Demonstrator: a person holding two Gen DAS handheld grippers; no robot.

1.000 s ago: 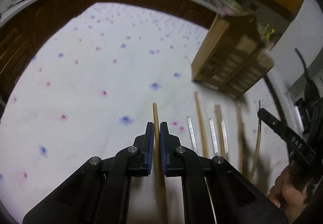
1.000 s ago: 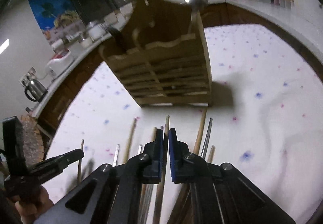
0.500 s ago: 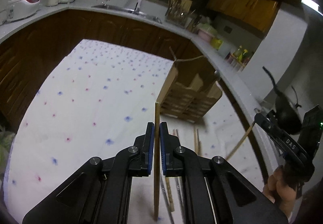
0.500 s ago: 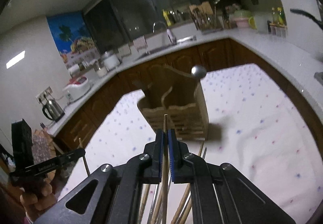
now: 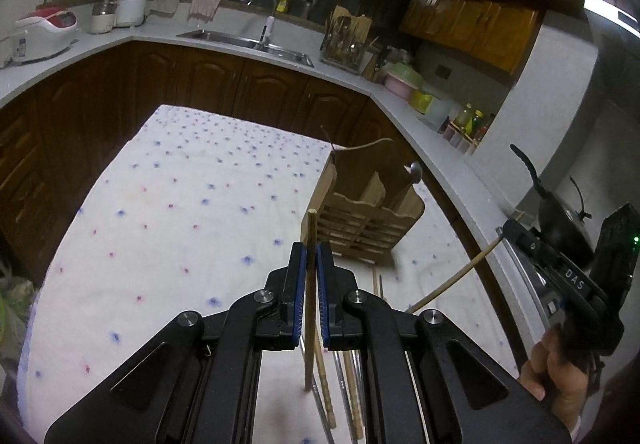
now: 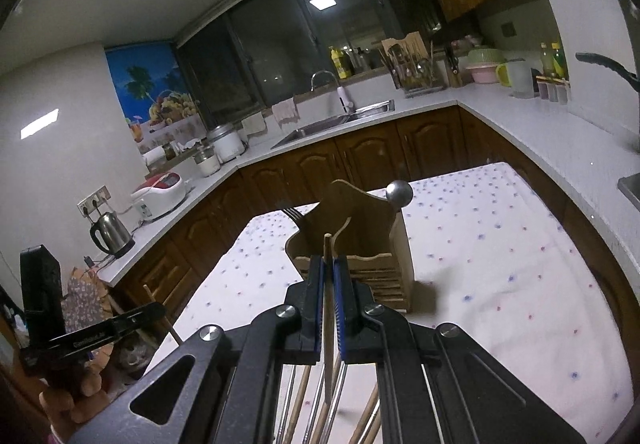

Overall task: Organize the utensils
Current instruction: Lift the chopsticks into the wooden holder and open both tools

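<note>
My left gripper (image 5: 311,256) is shut on a wooden chopstick (image 5: 310,308) and holds it well above the flowered tablecloth (image 5: 180,211). My right gripper (image 6: 328,268) is shut on another wooden chopstick (image 6: 328,324), also lifted. A wooden utensil holder (image 5: 368,215) stands on the cloth ahead, with a metal spoon (image 6: 399,193) and a fork (image 6: 294,215) in it. It also shows in the right wrist view (image 6: 360,244). Several chopsticks, wooden and metal, lie on the cloth below the grippers (image 5: 352,376).
The table is ringed by dark wood cabinets (image 5: 260,91) and a white counter with a sink (image 5: 248,43), a rice cooker (image 5: 42,29) and a kettle (image 6: 110,234). A black wok (image 5: 560,219) sits on the right.
Both grippers have risen from the cloth, each lifting its chopstick clear. The views now take in the whole kitchen and the holder looks smaller and farther.
</note>
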